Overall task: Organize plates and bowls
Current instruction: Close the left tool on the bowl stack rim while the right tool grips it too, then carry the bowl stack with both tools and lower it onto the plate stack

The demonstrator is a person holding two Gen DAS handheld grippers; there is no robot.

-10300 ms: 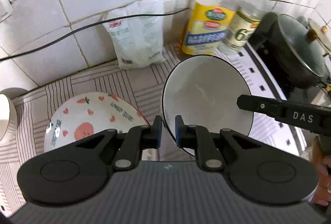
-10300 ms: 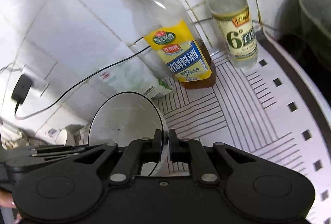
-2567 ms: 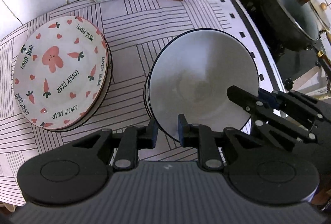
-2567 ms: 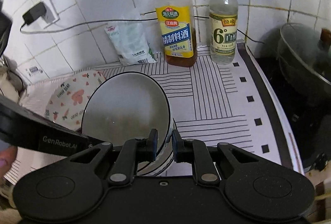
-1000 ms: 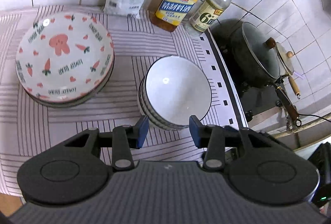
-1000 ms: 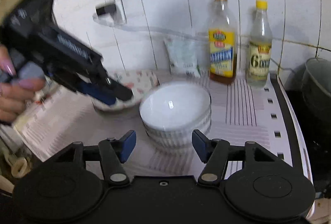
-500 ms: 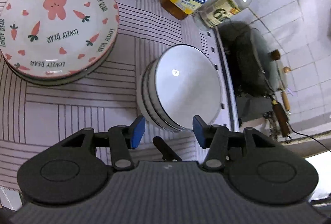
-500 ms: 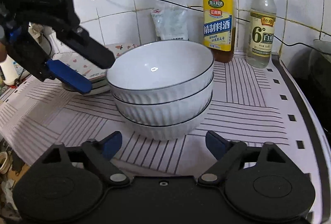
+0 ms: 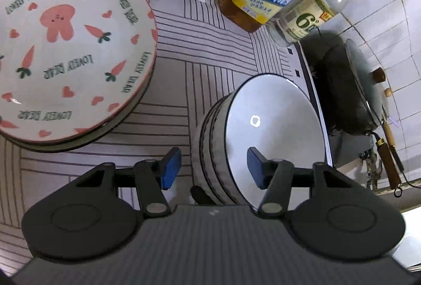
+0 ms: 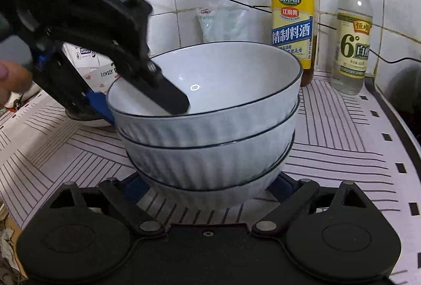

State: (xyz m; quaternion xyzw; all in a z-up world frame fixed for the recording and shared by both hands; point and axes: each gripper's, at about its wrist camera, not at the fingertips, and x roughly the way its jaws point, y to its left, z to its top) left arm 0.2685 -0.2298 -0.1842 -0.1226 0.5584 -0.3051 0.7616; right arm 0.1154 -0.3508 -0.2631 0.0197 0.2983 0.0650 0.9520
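The striped counter [image 9: 205, 53] carries two finished-looking piles. On its left sits the stack of carrot-print plates [image 9: 68, 48], all nested one on another. Right of it, near the stove edge, stands the stack of white bowls [image 10: 210, 132], three deep with dark rims, seated squarely inside each other. Judged from this, the sorting looks largely done: plates together, bowls together. What remains seems to be shifting or squaring the bowl pile, if anything.

The right gripper [image 10: 208, 187] sits low at the near side of the bowls, its jaws having just swung wide; the bottom bowl lies between the blue pads, but whether they touch it cannot be told. The left gripper [image 9: 213, 166] straddles the left rim of the top bowl, one finger inside, one outside, slack and gripping nothing.

Behind, against the tiled wall, stand the cooking wine bottle [image 10: 292, 19], the vinegar bottle [image 10: 354, 32] and a white packet [image 10: 223, 22]; a dark wok [image 9: 350, 90] sits far right.
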